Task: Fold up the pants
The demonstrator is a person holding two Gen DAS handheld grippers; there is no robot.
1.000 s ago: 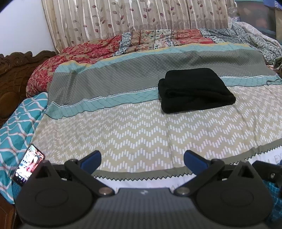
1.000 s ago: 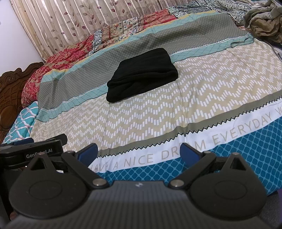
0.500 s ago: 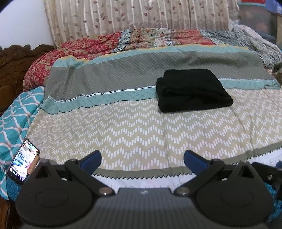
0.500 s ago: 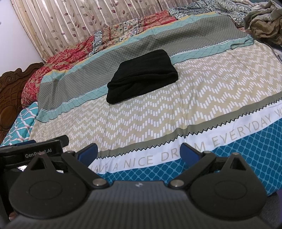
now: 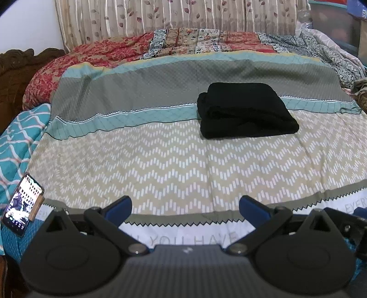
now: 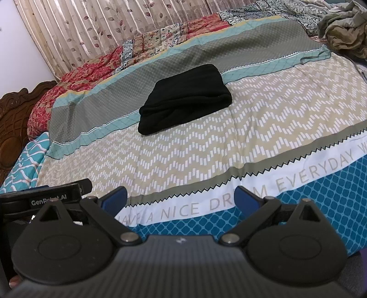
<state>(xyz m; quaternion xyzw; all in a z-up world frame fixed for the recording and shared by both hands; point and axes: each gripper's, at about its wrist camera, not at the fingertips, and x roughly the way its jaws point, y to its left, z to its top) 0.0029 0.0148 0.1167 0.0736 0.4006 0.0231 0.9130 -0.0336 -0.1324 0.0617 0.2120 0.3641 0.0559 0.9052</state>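
The black pants (image 5: 245, 110) lie folded in a compact bundle on the patterned bedspread, far ahead of both grippers; they also show in the right wrist view (image 6: 185, 98). My left gripper (image 5: 184, 206) is open and empty, held over the near edge of the bed. My right gripper (image 6: 181, 197) is open and empty, also at the near edge, well short of the pants. The left gripper's body (image 6: 45, 194) shows at the left of the right wrist view.
A lit phone (image 5: 21, 211) leans at the bed's near left corner. A carved wooden headboard (image 6: 16, 119) stands at the left. A crumpled olive garment (image 6: 344, 29) lies at the far right. Curtains (image 5: 174, 16) hang behind the bed.
Both grippers have drawn back a little and the left view has tilted slightly. The pants have not moved.
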